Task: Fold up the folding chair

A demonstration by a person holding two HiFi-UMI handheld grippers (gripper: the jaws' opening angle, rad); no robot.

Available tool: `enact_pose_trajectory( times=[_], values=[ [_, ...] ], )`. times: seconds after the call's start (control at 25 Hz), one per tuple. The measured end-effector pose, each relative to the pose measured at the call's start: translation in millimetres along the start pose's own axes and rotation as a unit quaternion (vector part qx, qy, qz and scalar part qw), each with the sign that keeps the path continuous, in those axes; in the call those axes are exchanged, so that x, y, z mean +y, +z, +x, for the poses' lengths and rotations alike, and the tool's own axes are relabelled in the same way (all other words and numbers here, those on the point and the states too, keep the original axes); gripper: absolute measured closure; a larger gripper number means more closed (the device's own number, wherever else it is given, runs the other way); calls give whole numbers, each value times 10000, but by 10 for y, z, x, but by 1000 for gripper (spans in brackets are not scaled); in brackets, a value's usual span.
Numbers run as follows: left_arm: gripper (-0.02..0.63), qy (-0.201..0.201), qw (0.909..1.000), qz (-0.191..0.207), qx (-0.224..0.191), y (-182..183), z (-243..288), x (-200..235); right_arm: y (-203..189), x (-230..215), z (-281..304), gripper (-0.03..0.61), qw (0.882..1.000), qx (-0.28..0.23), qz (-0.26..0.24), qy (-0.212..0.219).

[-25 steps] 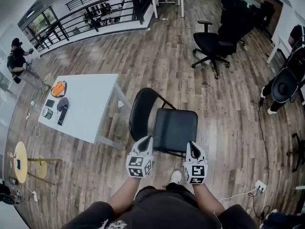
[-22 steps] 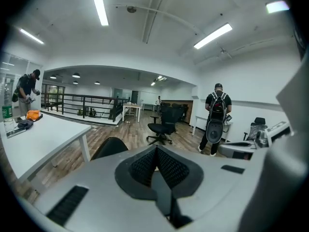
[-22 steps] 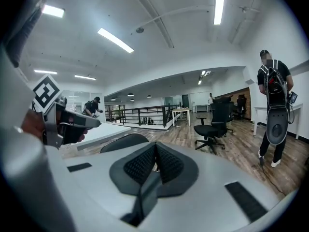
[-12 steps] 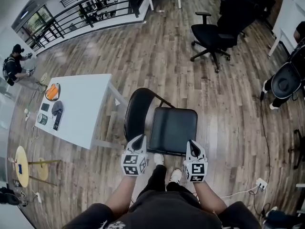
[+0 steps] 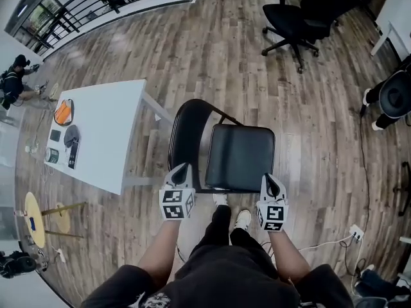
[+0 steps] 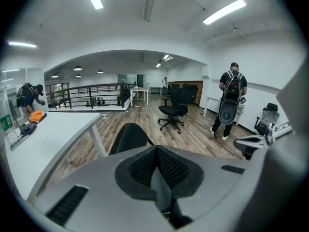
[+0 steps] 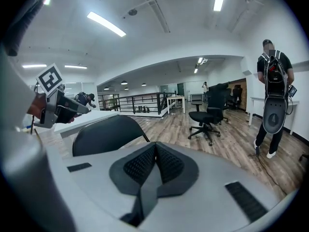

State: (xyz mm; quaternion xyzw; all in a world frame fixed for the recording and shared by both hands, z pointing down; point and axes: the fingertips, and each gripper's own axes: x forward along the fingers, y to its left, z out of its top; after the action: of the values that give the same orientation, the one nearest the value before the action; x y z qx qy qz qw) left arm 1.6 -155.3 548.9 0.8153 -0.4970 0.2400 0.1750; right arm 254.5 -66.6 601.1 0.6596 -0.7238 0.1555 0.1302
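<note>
Looking steeply down on a wood-plank floor (image 5: 212,63). At the far left a person (image 5: 13,82) crouches beside a black railing (image 5: 83,11). Near left stands a round yellow stool (image 5: 32,218). To the right of these is a white worktop (image 5: 109,146), which carries an orange object (image 5: 62,113) and a few small dark items at its left end.

Just right of the worktop's near corner stands the black folding chair (image 5: 240,157), unfolded. Its curved backrest is on the left, close to a worktop leg, and its padded seat lies flat on the right.

The left hand-held gripper (image 5: 181,169) hangs at the near edge of the backrest, jaws pressed together with nothing between them. The wearer's shoes (image 5: 243,219) stand on the floor on the near side of the seat. The right hand-held gripper (image 5: 270,179) is at the seat's near right corner, jaws likewise closed and empty. Whether either gripper touches the chair cannot be made out.

Far right, well apart from the folding chair, is a black office chair (image 5: 292,21). At the right edge stands another person (image 5: 392,101). Near right, a white power strip (image 5: 352,234) lies on the floor.
</note>
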Motion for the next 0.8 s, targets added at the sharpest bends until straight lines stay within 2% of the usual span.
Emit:
enact_pose_trajectory(
  times=[0.2,0.24,0.32,0.4,0.48,0.6,0.8],
  values=[
    [607,290,9984,232,424,-36,234,325,-407,-109,366,563,9982,460,369,148],
    [605,335,9978,265,502,-43,282,391,-495,-126,421,546,9973,560,435,207],
    [560,410,9965,415,605,-58,369,521,-661,-158,525,454,9949,756,576,329],
    [496,462,9950,585,661,-63,437,620,-821,-215,636,399,9923,947,686,414],
    [427,520,9938,626,755,-83,463,700,-997,-285,728,374,9891,1147,797,469],
    [353,579,9920,460,1024,-189,456,830,-1295,-401,818,316,9826,1466,1036,485],
    [331,427,9878,-113,1493,-473,585,995,-1953,-620,1006,280,9665,2050,1448,535]
  ],
)
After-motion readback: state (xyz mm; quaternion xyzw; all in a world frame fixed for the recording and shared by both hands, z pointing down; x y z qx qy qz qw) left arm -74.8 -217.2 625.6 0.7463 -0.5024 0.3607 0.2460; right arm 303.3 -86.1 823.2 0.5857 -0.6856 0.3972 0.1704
